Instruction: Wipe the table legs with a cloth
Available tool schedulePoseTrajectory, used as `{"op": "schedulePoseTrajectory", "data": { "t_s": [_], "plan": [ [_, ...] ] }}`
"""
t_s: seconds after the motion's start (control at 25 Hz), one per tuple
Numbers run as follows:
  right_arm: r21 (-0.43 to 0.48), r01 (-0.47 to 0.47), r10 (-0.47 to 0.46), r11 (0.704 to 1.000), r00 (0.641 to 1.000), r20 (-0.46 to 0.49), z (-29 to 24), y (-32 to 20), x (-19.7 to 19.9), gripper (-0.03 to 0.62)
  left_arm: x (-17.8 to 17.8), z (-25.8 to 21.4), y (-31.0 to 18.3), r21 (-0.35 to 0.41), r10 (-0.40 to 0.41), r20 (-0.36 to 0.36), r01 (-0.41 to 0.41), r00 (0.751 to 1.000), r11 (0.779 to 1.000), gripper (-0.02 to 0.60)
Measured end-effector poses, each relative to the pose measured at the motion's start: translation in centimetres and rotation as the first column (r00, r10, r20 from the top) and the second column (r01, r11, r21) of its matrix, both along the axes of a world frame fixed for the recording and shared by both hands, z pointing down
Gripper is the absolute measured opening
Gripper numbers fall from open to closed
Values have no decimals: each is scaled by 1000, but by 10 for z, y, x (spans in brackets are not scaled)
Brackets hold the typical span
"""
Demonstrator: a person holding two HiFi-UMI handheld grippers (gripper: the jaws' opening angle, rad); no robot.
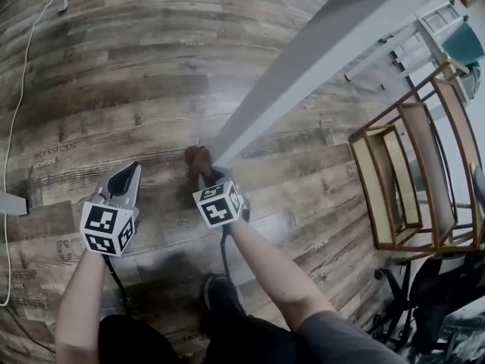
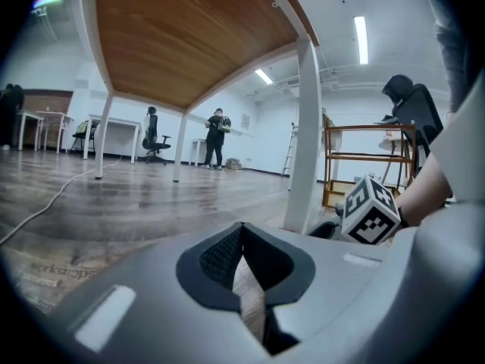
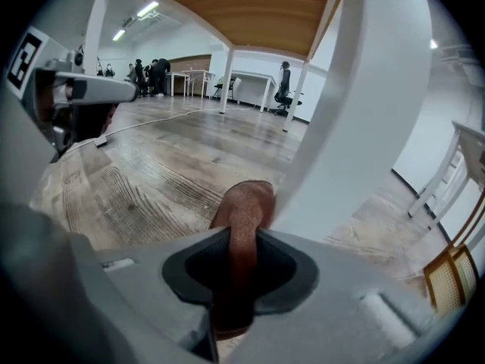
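- At the foot of the white desk leg (image 1: 303, 67), low over the wooden floor (image 1: 114, 74): the brown cloth (image 3: 244, 203) sits bunched against the leg's left face. It touches the leg just above the boards.
- Right gripper (image 3: 242, 237): the fingers (image 3: 201, 268) are closed on a fold of the cloth. A rounded wad sticks out past the tips, and that wad is what meets the leg.
- Left gripper (image 2: 242, 230): the fingers (image 2: 218, 256) are drawn together to a thin slit with nothing between them. It hangs low, left of the leg and apart from it.
- Handling, cloth: judged soft, light and limp. It will fold and drag more than it pushes, so under pressure the wad may roll back into the tips. Your hold on a thick fold looks right; a hold on a thin edge would likely let it slide out.
- Handling, leg: judged stiff, smooth and painted, fixed under the desk, so it should not give. Expect low friction. Press the wad flat on the face and let the cloth, not the hard tips, carry the contact.
- Risk: the tips could scrape the paint if the wad flattens out. The far faces of the leg are not shown, so their state cannot be told.
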State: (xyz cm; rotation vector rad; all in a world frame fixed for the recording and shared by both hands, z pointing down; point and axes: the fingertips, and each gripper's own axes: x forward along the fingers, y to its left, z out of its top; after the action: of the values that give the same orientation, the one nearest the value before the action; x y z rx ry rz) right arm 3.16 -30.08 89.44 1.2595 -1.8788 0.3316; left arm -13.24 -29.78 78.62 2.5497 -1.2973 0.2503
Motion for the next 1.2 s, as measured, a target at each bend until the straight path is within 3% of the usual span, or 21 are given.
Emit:
{"op": "schedulePoseTrajectory", "data": {
  "t_s": [0.24,0.52,0.72,0.84,1.0,1.2],
  "plan": [
    [131,56,-65,990,995,69,-72,0,-10,67,-5,-57,-13,124,11,44,-16,999,992,20],
    [341,114,-148,933,986,76,-200,0,-21,67,-18,-161,-22,266,18,67,-35,998,963,20],
    [408,145,-206,901,972,109,-289,6,-39,67,-20,-238,-10,261,-6,42,-5,999,965,20],
    [383,180,-247,906,960,132,-332,18,-48,67,-2,-275,15,249,13,51,-25,999,968,20],
    [349,224,-280,910,953,118,-376,37,-55,67,23,-316,39,186,32,11,-33,999,982,20],
    [321,219,-274,922,952,137,-428,56,-58,67,27,-371,58,133,9,-26,-5,1000,991,20]
  ]
}}
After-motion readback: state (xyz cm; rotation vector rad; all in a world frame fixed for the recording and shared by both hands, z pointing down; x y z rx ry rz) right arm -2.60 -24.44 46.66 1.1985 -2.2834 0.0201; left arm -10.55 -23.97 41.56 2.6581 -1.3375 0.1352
